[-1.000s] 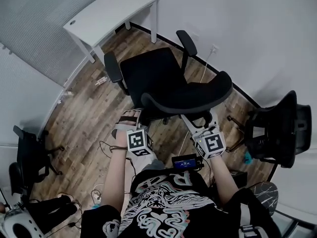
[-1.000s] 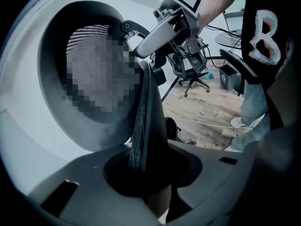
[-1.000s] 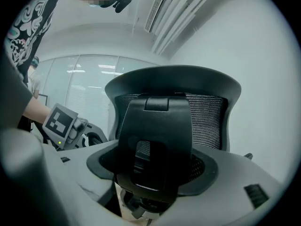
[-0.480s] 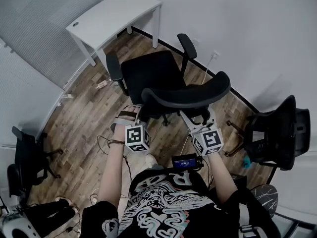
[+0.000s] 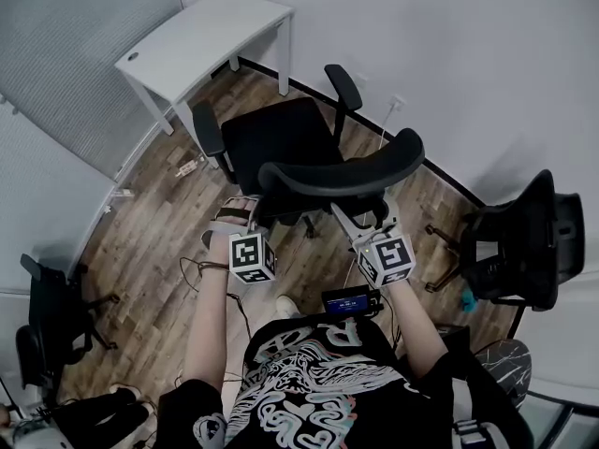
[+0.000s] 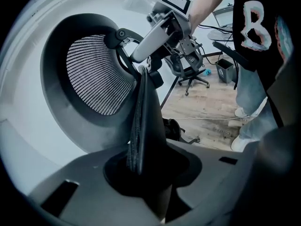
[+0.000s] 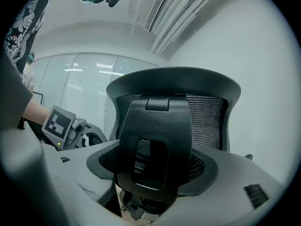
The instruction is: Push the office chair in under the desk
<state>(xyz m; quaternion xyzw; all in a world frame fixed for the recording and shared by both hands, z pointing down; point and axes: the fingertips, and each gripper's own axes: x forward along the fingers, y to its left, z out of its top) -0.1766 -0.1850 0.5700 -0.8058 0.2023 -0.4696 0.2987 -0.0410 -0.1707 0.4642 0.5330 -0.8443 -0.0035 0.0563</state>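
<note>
At 11 o'clock the bench (image 5: pixel 201 31) sits closer: the office chair (image 5: pixel 281 138) has rolled a little toward it but is not under yet. My left fingers (image 6: pixel 221 173) clench the backrest (image 5: pixel 342 171) edge, and my right fingers (image 7: pixel 244 178) grasp its spine (image 7: pixel 155 145).

Three office chairs (image 5: pixel 299 148), one desk (image 5: pixel 201 36)

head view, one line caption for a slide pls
The left gripper and right gripper hold the black office chair by its backrest, seat facing the white desk, not yet pushed under it.
</note>
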